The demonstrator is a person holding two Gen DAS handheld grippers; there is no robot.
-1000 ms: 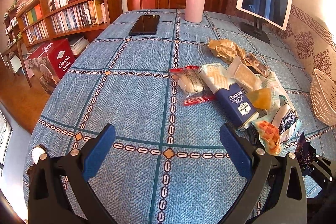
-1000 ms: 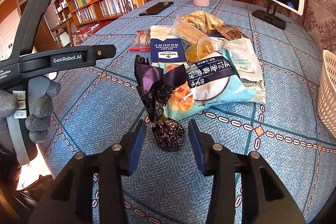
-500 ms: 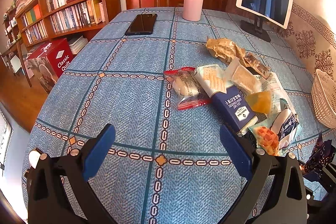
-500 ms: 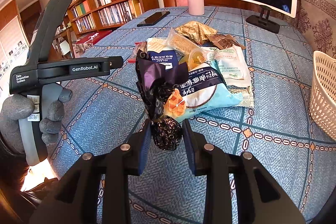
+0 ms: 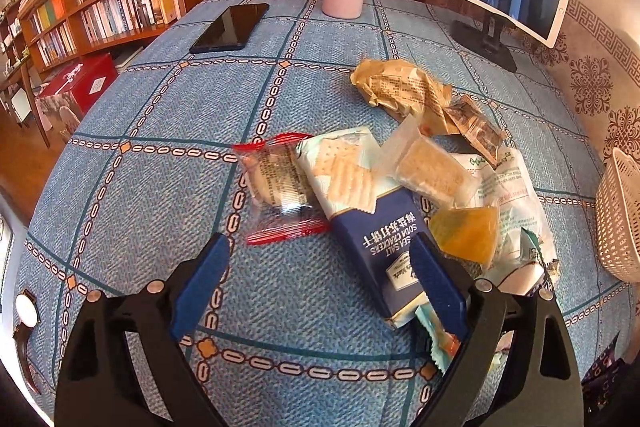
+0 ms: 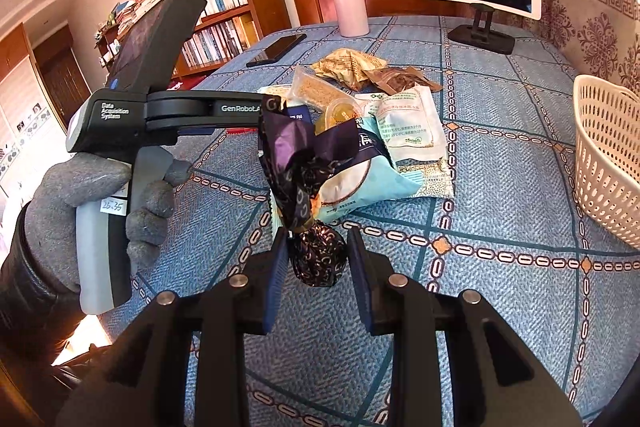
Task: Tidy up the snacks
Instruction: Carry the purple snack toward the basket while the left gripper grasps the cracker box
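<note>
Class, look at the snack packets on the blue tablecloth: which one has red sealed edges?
The clear packet with red edges, holding a round pale cake, at the pile's left end beside the navy soda cracker box. No other packet shows red.

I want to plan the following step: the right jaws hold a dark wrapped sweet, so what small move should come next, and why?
Probably carry the dark wrapped sweet sideways toward the white basket. The right gripper has it pinched between its jaws, the basket stands to its right on the table, and no snack shows inside it from here.
</note>
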